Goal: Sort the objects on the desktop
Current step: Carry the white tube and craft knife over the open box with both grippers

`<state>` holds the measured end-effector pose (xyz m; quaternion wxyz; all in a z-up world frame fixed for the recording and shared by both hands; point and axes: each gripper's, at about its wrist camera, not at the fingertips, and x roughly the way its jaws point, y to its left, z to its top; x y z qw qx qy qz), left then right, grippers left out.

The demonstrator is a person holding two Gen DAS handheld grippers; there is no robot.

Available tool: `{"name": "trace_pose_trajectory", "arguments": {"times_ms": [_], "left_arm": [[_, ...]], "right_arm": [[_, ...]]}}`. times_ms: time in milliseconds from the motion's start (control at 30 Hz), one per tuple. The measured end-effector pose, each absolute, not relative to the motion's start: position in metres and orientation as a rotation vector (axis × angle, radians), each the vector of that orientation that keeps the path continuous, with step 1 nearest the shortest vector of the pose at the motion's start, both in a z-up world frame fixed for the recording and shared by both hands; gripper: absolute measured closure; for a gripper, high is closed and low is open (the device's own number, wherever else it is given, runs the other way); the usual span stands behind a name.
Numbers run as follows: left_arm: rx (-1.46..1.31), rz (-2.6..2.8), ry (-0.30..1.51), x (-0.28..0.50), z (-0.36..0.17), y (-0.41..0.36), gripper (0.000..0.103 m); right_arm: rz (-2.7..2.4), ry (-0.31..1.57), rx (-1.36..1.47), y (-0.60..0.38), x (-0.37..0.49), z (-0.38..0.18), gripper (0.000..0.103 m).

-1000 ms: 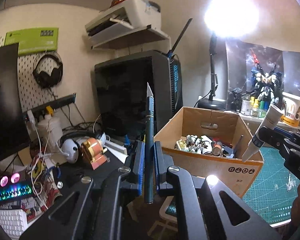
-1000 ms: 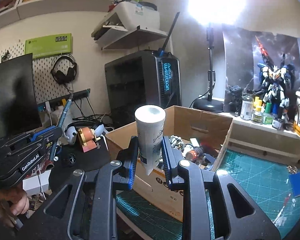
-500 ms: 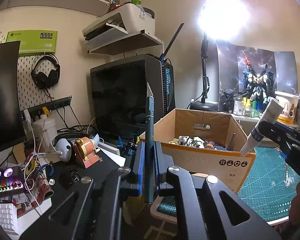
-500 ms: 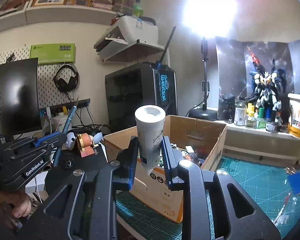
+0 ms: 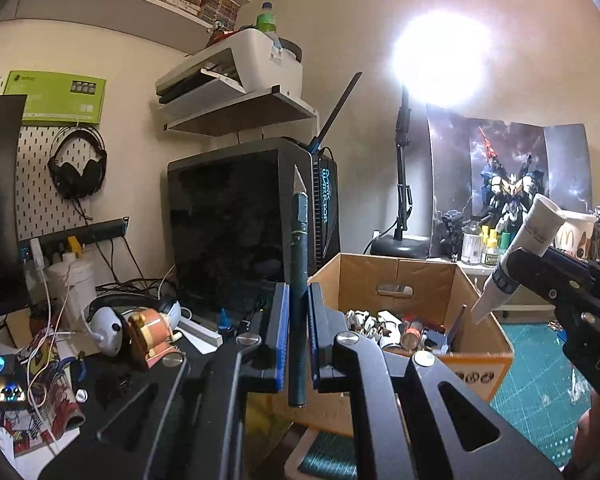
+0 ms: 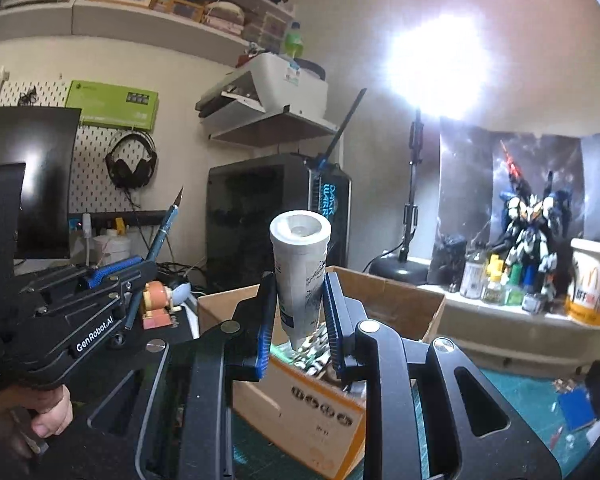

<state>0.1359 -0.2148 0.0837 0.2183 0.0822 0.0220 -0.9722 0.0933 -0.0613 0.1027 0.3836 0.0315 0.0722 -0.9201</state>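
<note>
While both grippers are hovering near the cardboard box, each is carrying one thing.

Left gripper: its blue pads are pinching the craft knife low on the handle, blade pointing up and clear of everything.

Knife handling: it is looking light, stiff and thin; the bare tip is making it a hazard, so the grip is staying best on the handle, well below the blade.

Right gripper: its pads are squeezing the white tube at its narrowing lower half, cap end up.

Tube handling: it is likely soft-walled and smooth, so a hard squeeze is risking a dent or a slip; the firmer part near the cap seems the safer hold, though the glare is leaving its surface hard to judge.

Box: it is sitting on the green cutting mat, open-topped and already holding small model parts and bottles.

Position: the tube is hanging over the box's near edge; the knife is riding just left of the box.
</note>
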Motion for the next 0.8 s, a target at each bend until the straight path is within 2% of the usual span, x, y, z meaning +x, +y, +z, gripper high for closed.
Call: {"name": "trace_pose_trajectory", "arguments": {"times_ms": [433, 800], "left_arm": [[0.323, -2.723, 0.025, 0.083, 0.120, -0.220, 0.094], [0.422, -2.760, -0.152, 0.036, 0.159, -0.218, 0.094]], "right_arm": [[-2.393, 0.235, 0.168, -0.079, 0.039, 0.149, 0.081], [-2.313, 0.249, 0.265, -0.070, -0.019, 0.194, 0.081]]}}
